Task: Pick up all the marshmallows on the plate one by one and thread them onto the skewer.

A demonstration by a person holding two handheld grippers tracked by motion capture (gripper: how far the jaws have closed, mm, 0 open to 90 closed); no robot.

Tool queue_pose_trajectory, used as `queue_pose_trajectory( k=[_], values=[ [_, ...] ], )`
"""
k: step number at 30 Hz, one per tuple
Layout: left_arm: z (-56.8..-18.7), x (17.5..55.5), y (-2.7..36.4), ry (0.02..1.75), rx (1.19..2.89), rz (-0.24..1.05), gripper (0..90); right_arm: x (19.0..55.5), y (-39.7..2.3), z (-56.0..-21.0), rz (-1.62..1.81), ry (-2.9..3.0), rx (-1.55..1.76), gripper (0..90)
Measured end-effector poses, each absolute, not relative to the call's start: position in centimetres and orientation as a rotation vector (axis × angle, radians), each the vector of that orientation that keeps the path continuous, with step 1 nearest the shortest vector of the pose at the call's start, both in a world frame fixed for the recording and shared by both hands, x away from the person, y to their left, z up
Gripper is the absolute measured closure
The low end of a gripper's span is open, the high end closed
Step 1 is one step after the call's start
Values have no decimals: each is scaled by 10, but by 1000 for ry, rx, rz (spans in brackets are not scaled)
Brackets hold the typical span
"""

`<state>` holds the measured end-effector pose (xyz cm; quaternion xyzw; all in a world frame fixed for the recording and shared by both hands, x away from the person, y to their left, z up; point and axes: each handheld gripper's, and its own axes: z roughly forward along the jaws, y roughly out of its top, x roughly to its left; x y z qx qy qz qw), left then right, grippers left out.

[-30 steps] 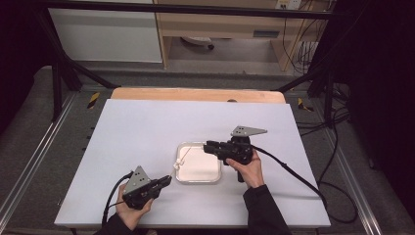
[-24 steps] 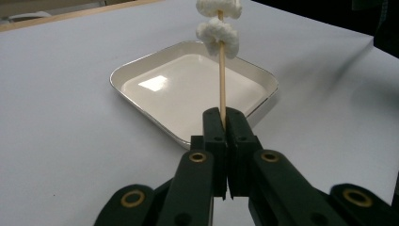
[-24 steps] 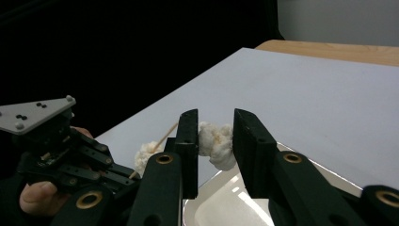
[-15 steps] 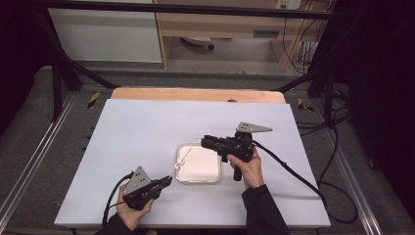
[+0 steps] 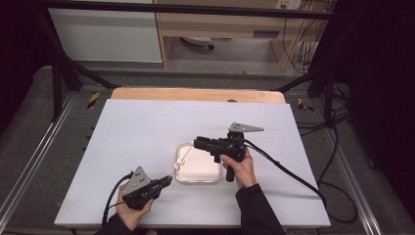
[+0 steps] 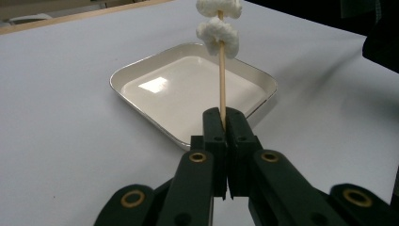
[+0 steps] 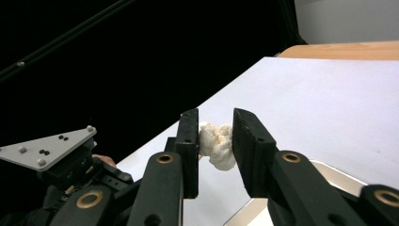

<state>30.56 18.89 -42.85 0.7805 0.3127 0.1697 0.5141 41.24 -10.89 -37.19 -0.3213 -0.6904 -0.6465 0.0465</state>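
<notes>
My left gripper clamps the skewer upright over the tray (catching crumbs), while my right gripper, part-open, pinches another popcorn piece for threading.

I see a thin wooden skewer standing nearly upright at the near edge of the white square tray, two puffy white marshmallow pieces threaded near its top. A third white piece hangs above the tray's right side.
</notes>
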Motion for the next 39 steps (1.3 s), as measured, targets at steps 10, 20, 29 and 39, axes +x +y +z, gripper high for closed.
queue_pose_trajectory(
  k=[10,20,29,39],
  values=[
    [-429,305,188,745,1885,404,883,413,-107,-375,-1959,-2102,-965,729],
    [-429,305,185,719,1917,411,885,412,-106,-377,-1933,-2096,-949,750],
    [-430,305,184,704,1948,426,886,412,-105,-379,-1896,-2093,-942,776],
    [-431,305,183,708,1954,425,886,410,-101,-385,-1864,-2094,-924,772]
  ],
)
